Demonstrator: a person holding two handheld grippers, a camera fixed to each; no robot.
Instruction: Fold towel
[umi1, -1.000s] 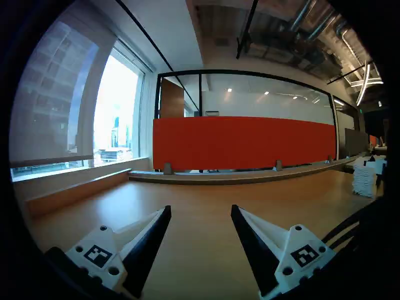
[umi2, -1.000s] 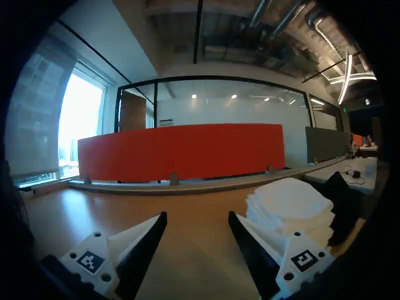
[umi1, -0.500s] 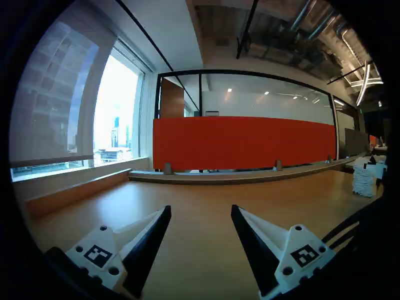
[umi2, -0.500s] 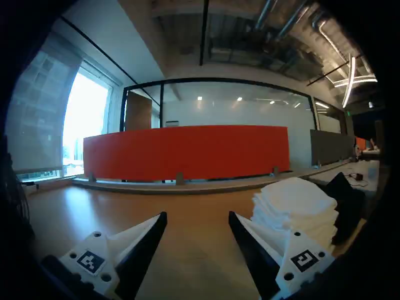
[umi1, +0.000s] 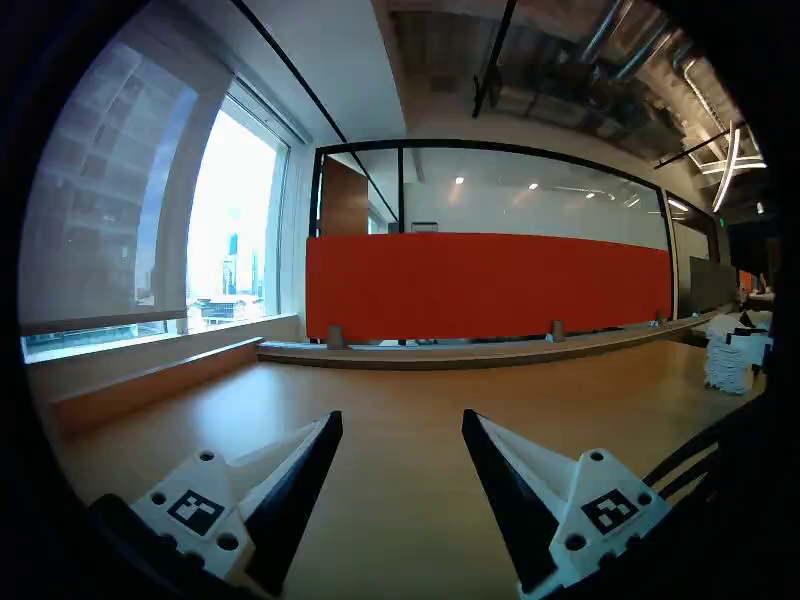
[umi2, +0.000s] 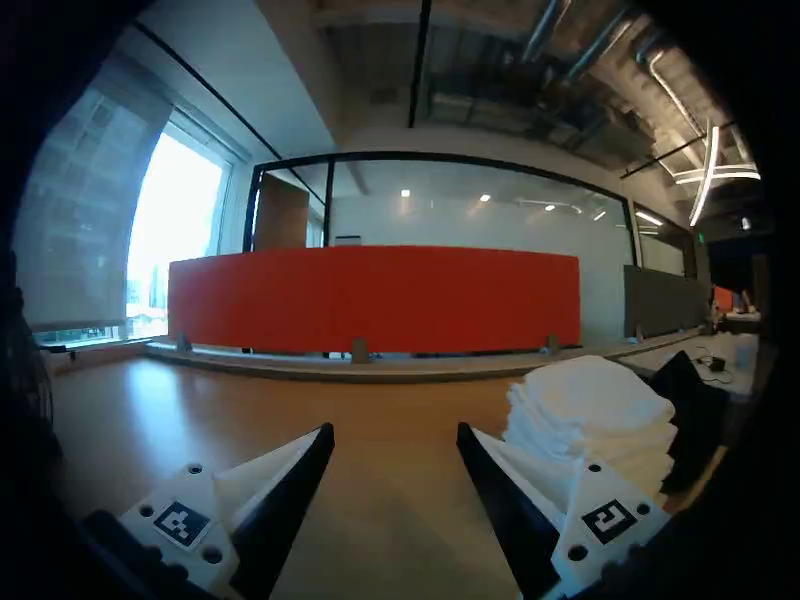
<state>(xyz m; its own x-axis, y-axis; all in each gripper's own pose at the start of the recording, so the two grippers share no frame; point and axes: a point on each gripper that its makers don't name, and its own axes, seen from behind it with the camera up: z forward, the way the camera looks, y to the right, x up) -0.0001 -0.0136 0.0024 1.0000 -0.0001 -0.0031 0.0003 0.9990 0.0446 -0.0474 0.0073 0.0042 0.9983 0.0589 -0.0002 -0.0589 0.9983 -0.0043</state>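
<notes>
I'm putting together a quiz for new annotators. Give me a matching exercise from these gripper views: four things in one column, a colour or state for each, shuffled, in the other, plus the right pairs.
Column one:
1. towel stack
2. partition panel
3. table
4. right gripper

Column two:
a. open, holding nothing
b. white, folded and piled
c. red, upright beyond the table
d. light brown wood

Pairs: 1-b; 2-c; 3-d; 4-a
</notes>
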